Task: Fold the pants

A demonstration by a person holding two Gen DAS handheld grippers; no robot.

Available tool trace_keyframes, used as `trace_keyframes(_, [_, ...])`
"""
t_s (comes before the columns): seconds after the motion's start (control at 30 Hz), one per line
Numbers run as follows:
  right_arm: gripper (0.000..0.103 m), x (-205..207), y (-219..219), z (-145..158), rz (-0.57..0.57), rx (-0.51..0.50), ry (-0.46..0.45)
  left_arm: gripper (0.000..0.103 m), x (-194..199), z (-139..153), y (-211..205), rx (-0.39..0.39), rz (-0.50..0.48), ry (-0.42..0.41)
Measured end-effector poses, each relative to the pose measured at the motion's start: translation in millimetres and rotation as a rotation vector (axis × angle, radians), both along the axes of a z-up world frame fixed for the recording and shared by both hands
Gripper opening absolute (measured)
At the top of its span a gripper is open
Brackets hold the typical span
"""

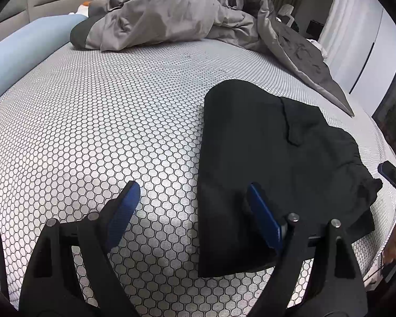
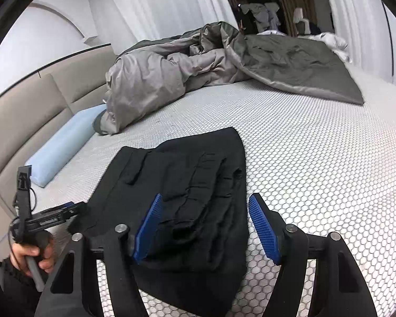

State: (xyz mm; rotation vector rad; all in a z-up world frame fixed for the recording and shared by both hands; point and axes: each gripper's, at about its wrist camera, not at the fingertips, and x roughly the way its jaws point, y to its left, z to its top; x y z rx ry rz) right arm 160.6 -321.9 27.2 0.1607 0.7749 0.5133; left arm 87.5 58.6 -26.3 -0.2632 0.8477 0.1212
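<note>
Two grippers hover over a bed whose mattress cover [image 1: 105, 121] is printed with a small black-outlined honeycomb pattern. On it lie the black pants [image 1: 274, 163], folded into a compact, roughly rectangular bundle with one long straight edge and a rounded far corner. The cloth is matte and very dark, so few details show; a narrow flap or tab lies across the upper layer, and the gathered, wrinkled waistband [image 2: 211, 185] runs along one side. A ragged bit of fabric sticks out at the bundle's edge in the left wrist view.

The left gripper [image 1: 195, 211] has its jaws spread wide, with nothing clamped between them: one blue pad sits over bare mattress cover, the other over the near part of the pants, straddling the bundle's straight edge. The right gripper [image 2: 206, 227] is also parted, holding nothing; one pad is above the pants, the other above the mattress cover just beside them.

Behind the pants, a crumpled grey duvet [image 2: 171, 79] is heaped across the far side of the bed, and a pale blue pillow [image 2: 66, 145] rests against the padded beige headboard [image 2: 34, 105]. A hand [image 2: 31, 259] grips the left gripper's handle.
</note>
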Motion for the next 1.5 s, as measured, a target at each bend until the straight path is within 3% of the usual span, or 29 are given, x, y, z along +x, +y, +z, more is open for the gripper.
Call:
trace_keyframes(0.13, [0.06, 3.8, 7.8, -13.4, 0.093, 0.033, 0.088, 0.082, 4.0, -6.3, -3.8, 0.028, -0.006, 0.038])
trace_keyframes(0.2, [0.06, 5.4, 9.0, -19.4, 0.094, 0.06, 0.116, 0.082, 5.3, -7.4, -5.1, 0.037, -0.012, 0.04])
trace_keyframes(0.33, [0.059, 17.5, 0.5, -42.5, 0.07, 0.098, 0.258, 0.082, 6.0, -8.8, -5.4, 0.04, -0.019, 0.041])
trace_keyframes(0.47, [0.058, 16.4, 3.6, -48.6, 0.063, 0.075, 0.255, 0.082, 6.9, -9.0, -2.9, 0.039, -0.016, 0.041])
trace_keyframes(0.53, [0.04, 17.3, 9.5, -44.0, 0.075, 0.081, 0.219, 0.082, 7.1, -9.2, -2.3, 0.042, -0.014, 0.041])
trace_keyframes(0.57, [0.014, 9.4, 6.6, -38.0, 0.085, 0.106, 0.187, 0.082, 6.4, -8.7, -2.2, 0.04, -0.013, 0.038])
trace_keyframes(0.67, [0.01, -1.6, 3.5, -16.5, 0.128, 0.186, 0.104, 0.082, 4.4, -5.1, -2.9, 0.033, -0.02, 0.017])
trace_keyframes(0.8, [0.01, -8.7, 4.0, -7.8, 0.136, 0.142, 0.07, 0.082, 3.0, -2.6, -7.7, 0.041, -0.052, 0.006])
trace_keyframes(0.87, [0.011, -5.0, 4.7, -20.2, 0.096, 0.028, 0.109, 0.082, 6.2, -7.6, -10.1, 0.061, -0.055, 0.034])
trace_keyframes(0.93, [0.017, 2.1, 4.5, -37.8, 0.082, -0.008, 0.198, 0.082, 8.0, -10.6, -9.7, 0.066, -0.053, 0.05])
trace_keyframes(1.03, [0.029, 6.2, -8.0, -36.9, 0.062, 0.112, 0.243, 0.082, 7.1, -8.2, -7.9, 0.064, -0.051, 0.042])
trace_keyframes(1.1, [0.052, 5.9, -17.1, -30.4, 0.044, 0.183, 0.229, 0.082, 7.2, -9.2, -7.1, 0.065, -0.053, 0.045])
trace_keyframes(1.3, [0.053, 13.6, -33.5, -41.2, 0.033, 0.275, 0.287, 0.082, 8.1, -8.9, -3.2, 0.06, -0.055, 0.045])
trace_keyframes(1.5, [0.054, 26.6, -17.1, -70.0, 0.037, 0.218, 0.379, 0.082, 9.5, -8.9, -3.0, 0.061, -0.052, 0.048])
